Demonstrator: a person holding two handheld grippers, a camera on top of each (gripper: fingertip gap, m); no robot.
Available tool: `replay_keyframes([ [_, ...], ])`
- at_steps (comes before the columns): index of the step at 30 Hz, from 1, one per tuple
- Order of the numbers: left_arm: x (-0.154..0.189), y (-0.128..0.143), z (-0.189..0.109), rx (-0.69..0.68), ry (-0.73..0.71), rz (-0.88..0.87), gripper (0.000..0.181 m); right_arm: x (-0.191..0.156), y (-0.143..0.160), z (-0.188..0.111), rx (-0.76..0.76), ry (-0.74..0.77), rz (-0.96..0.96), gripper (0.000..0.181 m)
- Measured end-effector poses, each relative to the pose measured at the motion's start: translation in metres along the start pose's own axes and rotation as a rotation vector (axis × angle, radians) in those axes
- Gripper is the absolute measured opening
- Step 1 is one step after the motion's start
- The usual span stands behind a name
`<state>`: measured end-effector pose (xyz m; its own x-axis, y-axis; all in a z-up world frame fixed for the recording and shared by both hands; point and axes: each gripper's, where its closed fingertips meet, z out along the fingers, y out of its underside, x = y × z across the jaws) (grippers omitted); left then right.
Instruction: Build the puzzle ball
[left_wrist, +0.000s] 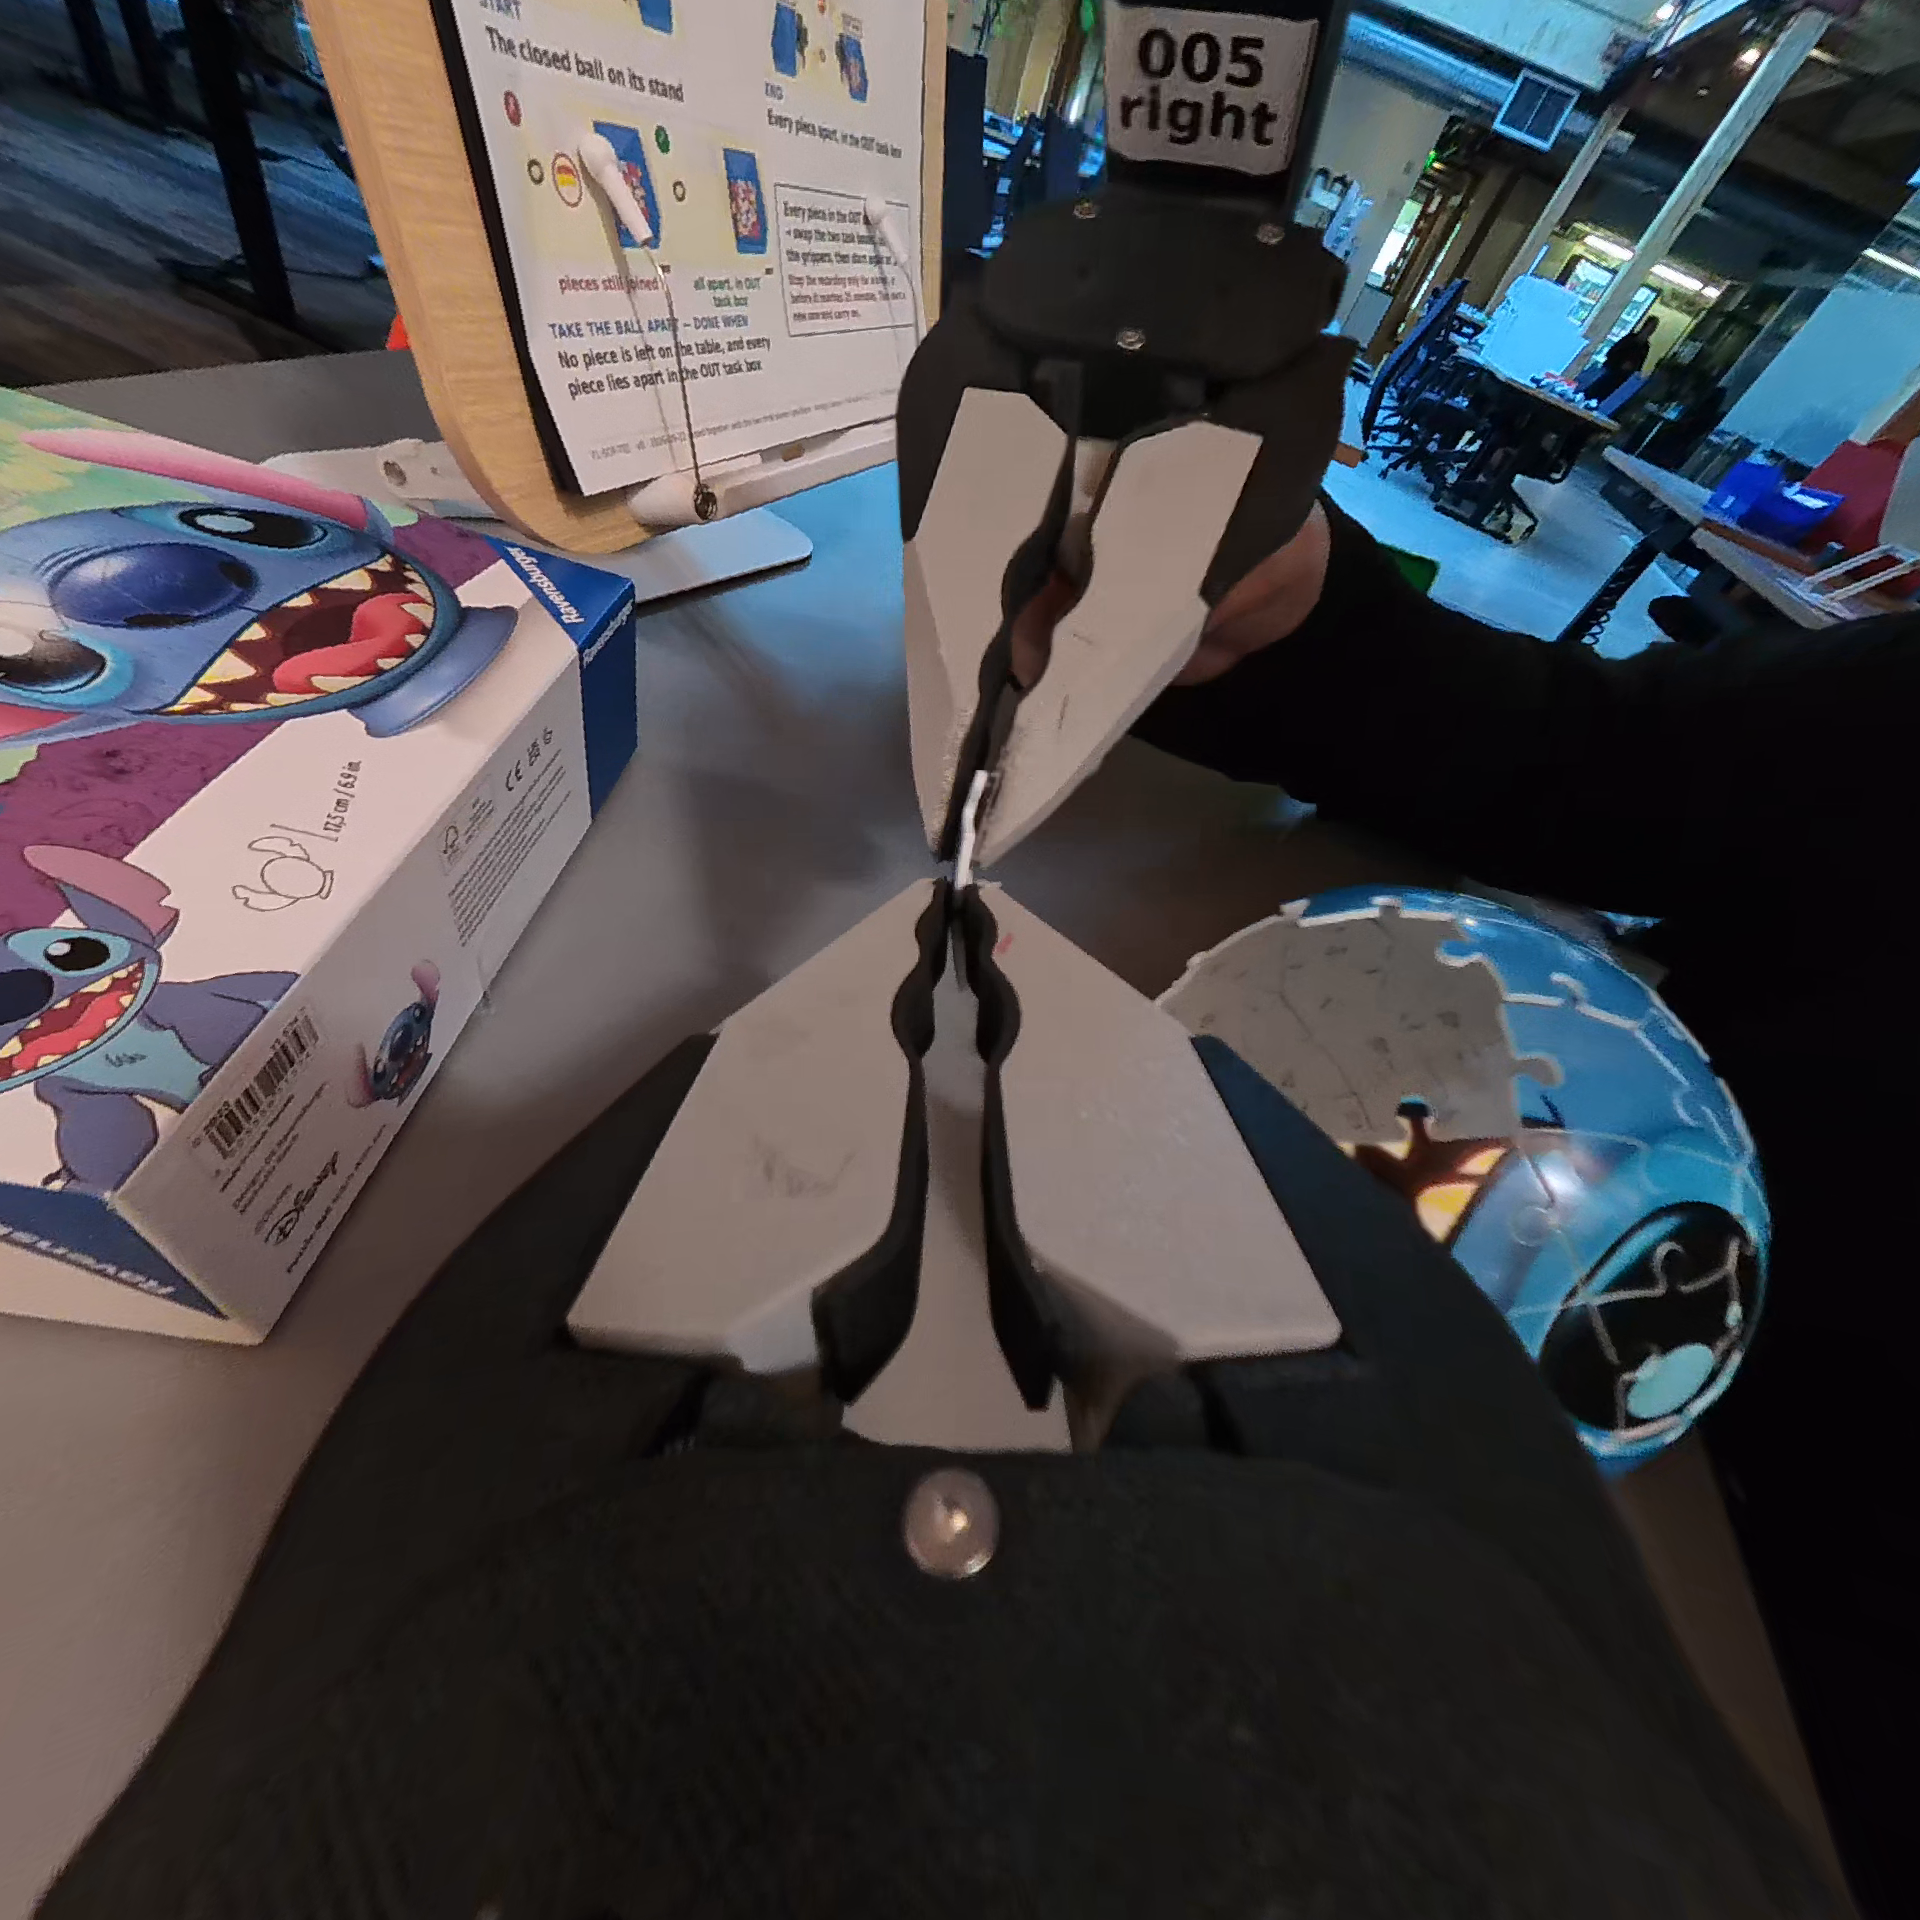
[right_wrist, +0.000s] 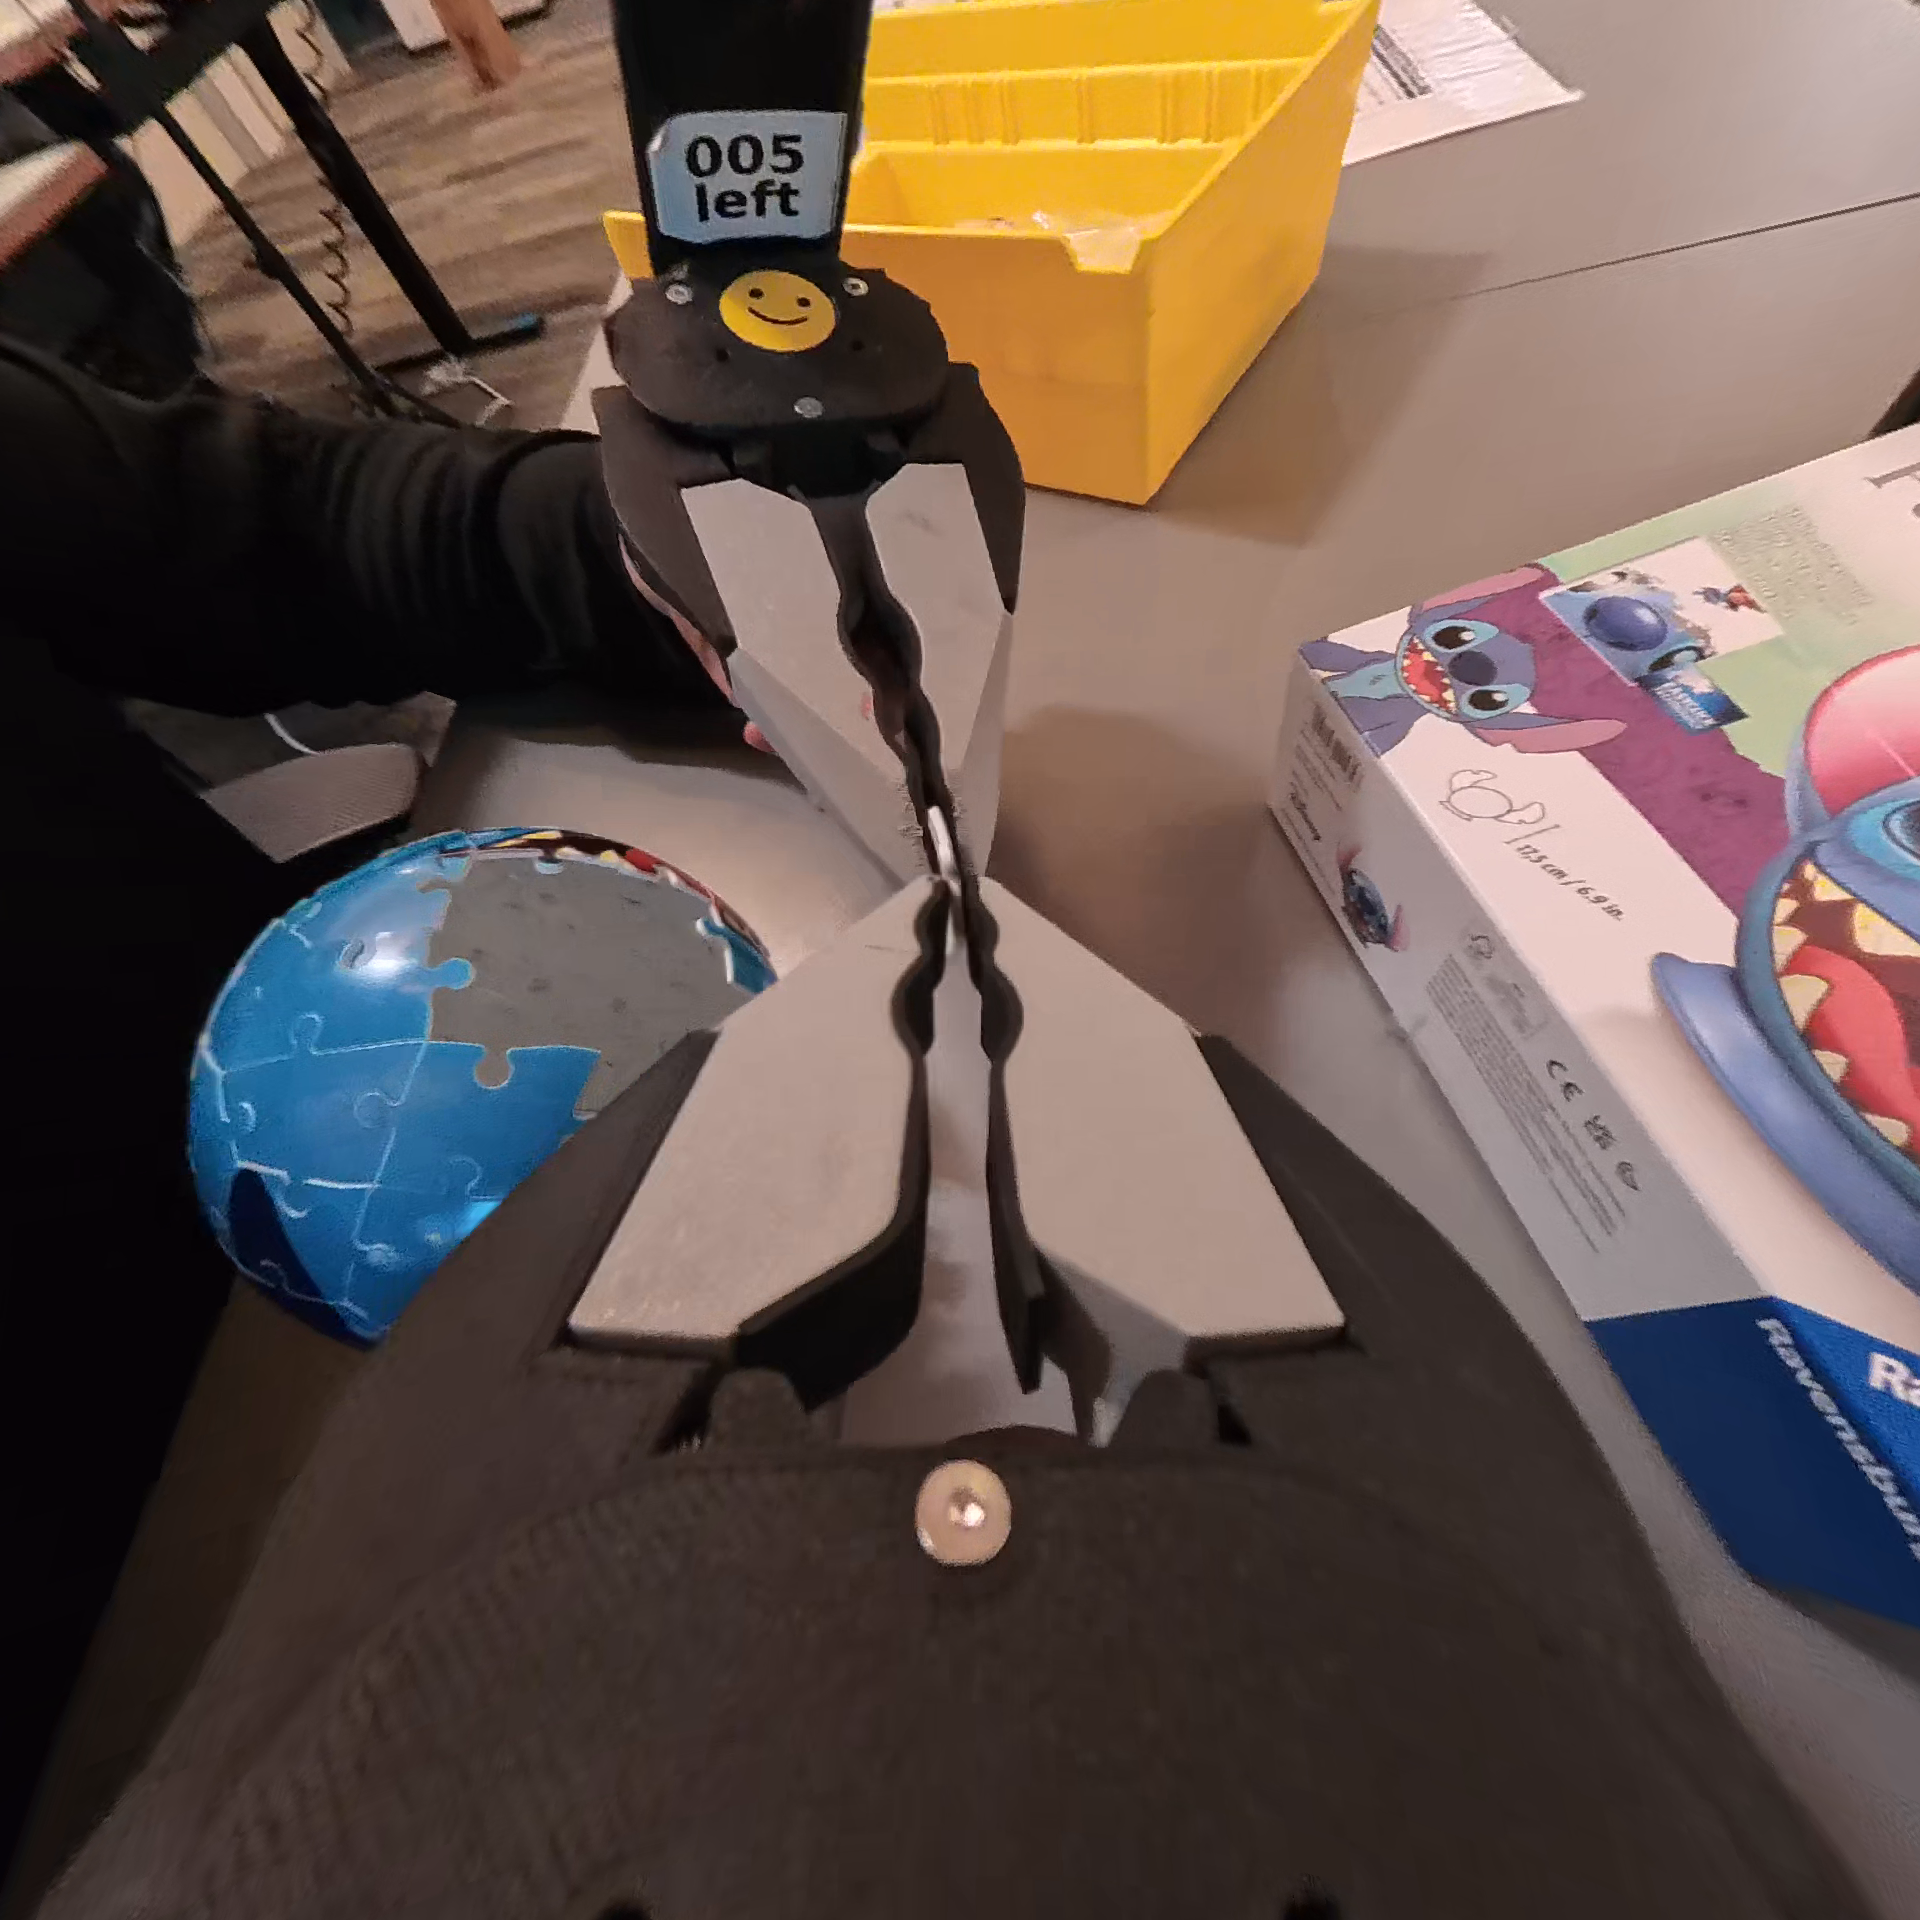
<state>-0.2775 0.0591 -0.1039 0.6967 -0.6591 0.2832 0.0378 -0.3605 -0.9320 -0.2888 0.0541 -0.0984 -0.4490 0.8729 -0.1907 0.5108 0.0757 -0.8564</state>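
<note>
Piece, thin, edge-on, hard to read; left tool + right tool both clenched on it, tip-to-tip.

White printed label on black stem of right gripper, top edge of left wrist view. Pale blue printed label on stem of left gripper; round yellow smiley sticker just below it.

Printed instruction sheet with headings and small pictures, in wooden stand at far edge of bench.

Puzzle box at left edge: brand strip on blue end, barcode, size marking, small print on white side.

Printed paper sheet at far corner, too blurred to read.
</note>
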Motion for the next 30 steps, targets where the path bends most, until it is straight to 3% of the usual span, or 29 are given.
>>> replay_keyframes([
  [5, 0.006, -0.002, -0.004, -0.012, 0.016, -0.01, 0.002, -0.008, -0.002, -0.003, -0.019, 0.014, -0.025, 0.0],
  [13, 0.002, 0.01, -0.041, -0.079, 0.009, -0.019, 0.043, -0.026, 0.014, -0.012, -0.134, 0.007, -0.04, 0.0],
  [20, 0.034, 0.033, -0.057, -0.174, 0.268, -0.061, 0.056, -0.035, 0.03, -0.002, -0.231, -0.072, -0.038, 0.0],
  [27, 0.055, 0.043, -0.058, -0.169, 0.333, 0.015, 0.09, -0.038, 0.038, 0.002, -0.263, -0.167, 0.019, 0.0],
  [30, 0.065, 0.047, -0.053, -0.197, 0.327, 0.076, 0.096, -0.042, 0.043, 0.003, -0.293, -0.181, 0.018, 0.0],
])
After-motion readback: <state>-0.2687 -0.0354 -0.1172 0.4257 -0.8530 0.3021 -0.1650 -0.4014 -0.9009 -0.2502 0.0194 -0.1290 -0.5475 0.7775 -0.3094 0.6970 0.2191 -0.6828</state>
